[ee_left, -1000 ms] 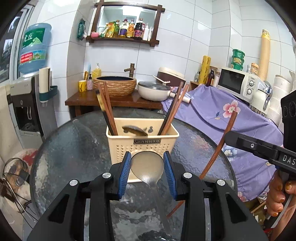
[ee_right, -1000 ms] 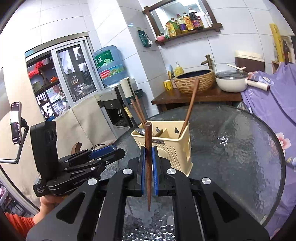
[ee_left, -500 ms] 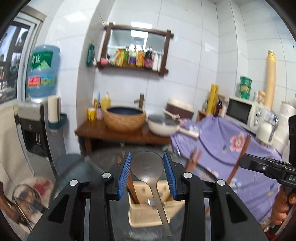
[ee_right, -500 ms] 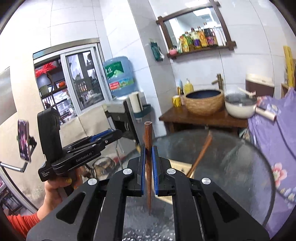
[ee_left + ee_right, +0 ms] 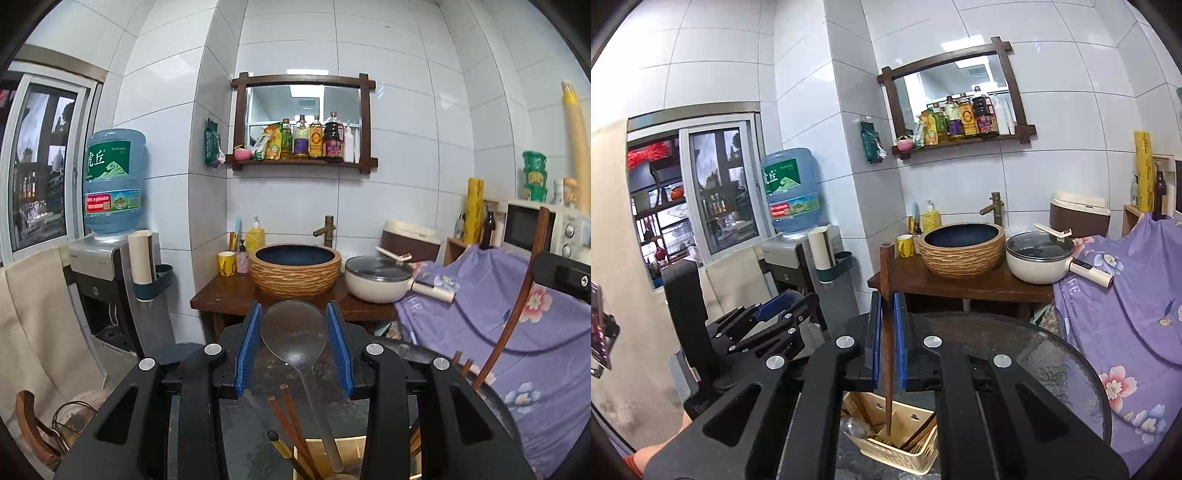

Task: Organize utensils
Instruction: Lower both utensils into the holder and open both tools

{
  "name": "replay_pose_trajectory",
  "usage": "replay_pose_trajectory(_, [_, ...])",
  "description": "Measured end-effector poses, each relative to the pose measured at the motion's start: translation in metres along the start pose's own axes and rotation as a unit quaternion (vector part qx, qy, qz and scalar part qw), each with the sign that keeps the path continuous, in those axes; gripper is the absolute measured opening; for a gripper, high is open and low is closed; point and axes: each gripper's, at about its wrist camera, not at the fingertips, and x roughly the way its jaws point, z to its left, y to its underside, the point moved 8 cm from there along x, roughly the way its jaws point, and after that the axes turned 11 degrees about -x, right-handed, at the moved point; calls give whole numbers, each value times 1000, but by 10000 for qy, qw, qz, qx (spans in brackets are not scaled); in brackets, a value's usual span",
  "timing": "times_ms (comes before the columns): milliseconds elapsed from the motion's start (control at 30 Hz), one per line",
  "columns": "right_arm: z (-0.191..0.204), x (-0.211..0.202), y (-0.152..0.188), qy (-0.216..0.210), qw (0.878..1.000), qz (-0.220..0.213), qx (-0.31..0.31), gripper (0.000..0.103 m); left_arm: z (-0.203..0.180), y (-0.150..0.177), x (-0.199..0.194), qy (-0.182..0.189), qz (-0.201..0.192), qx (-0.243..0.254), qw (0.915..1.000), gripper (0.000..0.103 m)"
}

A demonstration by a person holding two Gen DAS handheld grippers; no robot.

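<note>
My left gripper (image 5: pixel 293 314) is shut on the bowl of a clear plastic spoon (image 5: pixel 295 343), whose handle slants down into the cream slotted basket (image 5: pixel 354 448) at the bottom edge. Brown chopsticks (image 5: pixel 291 417) stand in that basket. My right gripper (image 5: pixel 886 299) is shut on an upright brown wooden stick (image 5: pixel 886 332), with the stick's lower tip just above the basket (image 5: pixel 905 456). From the left wrist view the right gripper (image 5: pixel 561 275) shows at the far right with its stick (image 5: pixel 517 314). The left gripper (image 5: pixel 790 306) appears at the left in the right wrist view.
The basket stands on a round glass table (image 5: pixel 1034 354). Behind it a wooden stand (image 5: pixel 229 295) carries a woven basin (image 5: pixel 295 271) and a lidded white pot (image 5: pixel 378 280). A purple floral cloth (image 5: pixel 517 295) covers the right side; a water dispenser (image 5: pixel 110 266) stands left.
Both grippers have risen and tipped upward, carrying the spoon and the stick with them. The basket has slid to the bottom of both views. Neither grip has changed.
</note>
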Motion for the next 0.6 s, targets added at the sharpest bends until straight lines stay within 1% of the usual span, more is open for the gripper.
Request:
replay_pose_trajectory(233, [-7, 31, 41, 257, 9993, 264, 31, 8, -5, 34, 14, -90, 35, 370, 9993, 35])
replay_pose_trajectory(400, [-6, 42, 66, 202, 9988, 432, 112, 8, -5, 54, 20, -105, 207, 524, 9984, 35])
replay_pose_trajectory(600, [-9, 47, 89, 184, 9982, 531, 230, 8, -5, 89, 29, -40, 566, 647, 9963, 35])
